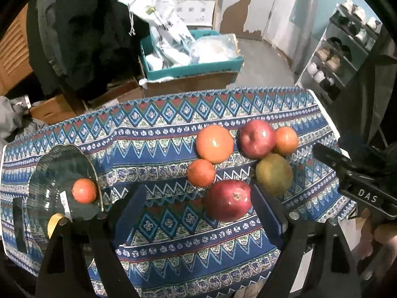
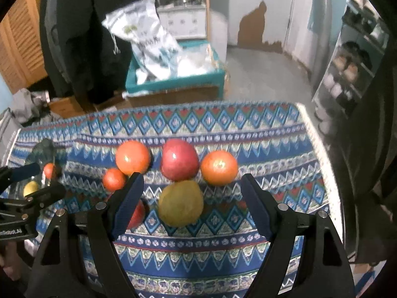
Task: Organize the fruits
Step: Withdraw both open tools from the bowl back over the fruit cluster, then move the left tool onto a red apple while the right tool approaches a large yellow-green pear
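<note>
Several fruits lie on a patterned cloth. In the left wrist view a red apple [image 1: 227, 200] lies between the open jaws of my left gripper [image 1: 196, 198], toward the right one. Beyond it are a small orange [image 1: 201, 172], a large orange [image 1: 215, 143], a second red apple [image 1: 257, 138], another orange [image 1: 286, 140] and a green-yellow mango [image 1: 274, 174]. A glass bowl [image 1: 53, 173] at the left holds a small orange [image 1: 84, 190] and something yellow [image 1: 55, 222]. My right gripper [image 2: 192, 181] is open, with the mango [image 2: 181, 203] between its fingers.
The cloth-covered table [image 1: 173, 243] ends close behind the fruit. Behind it stand a teal box with bags [image 1: 191, 57], cardboard boxes and a dark coat [image 1: 82, 32]. A shoe rack [image 1: 340, 49] stands at the right. The right gripper body [image 1: 357, 173] shows at the right edge.
</note>
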Motion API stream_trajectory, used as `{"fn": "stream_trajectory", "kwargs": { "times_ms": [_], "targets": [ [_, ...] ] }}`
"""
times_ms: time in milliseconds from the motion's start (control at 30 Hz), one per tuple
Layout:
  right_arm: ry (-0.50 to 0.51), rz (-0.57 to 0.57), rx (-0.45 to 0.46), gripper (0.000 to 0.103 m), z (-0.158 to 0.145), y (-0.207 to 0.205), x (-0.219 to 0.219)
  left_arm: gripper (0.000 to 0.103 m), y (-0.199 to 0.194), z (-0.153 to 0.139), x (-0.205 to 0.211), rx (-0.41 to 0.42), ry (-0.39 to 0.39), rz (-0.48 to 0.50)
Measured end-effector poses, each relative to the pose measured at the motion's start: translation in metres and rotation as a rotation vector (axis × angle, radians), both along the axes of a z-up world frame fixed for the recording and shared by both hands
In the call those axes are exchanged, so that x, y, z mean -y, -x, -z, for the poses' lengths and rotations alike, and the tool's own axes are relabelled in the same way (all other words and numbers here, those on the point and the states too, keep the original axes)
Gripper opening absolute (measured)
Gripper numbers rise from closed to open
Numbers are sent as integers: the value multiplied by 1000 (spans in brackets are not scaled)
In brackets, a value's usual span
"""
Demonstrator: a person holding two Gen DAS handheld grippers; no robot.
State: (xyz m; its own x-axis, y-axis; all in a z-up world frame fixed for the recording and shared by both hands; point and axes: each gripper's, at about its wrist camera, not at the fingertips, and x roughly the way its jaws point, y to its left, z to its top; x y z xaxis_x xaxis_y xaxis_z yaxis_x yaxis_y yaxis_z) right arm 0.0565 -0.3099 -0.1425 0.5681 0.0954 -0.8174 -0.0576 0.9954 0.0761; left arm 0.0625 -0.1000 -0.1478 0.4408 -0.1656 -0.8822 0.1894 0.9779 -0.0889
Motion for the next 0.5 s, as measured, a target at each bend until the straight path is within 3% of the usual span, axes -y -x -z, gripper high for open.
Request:
{"fn": "stream_trajectory", "kwargs": {
  "times_ms": [500],
  "targets": [
    [-27, -17, -235, 80, 83, -32, -13, 87, -16, 56, 5, -114, -15, -10]
  ]
}}
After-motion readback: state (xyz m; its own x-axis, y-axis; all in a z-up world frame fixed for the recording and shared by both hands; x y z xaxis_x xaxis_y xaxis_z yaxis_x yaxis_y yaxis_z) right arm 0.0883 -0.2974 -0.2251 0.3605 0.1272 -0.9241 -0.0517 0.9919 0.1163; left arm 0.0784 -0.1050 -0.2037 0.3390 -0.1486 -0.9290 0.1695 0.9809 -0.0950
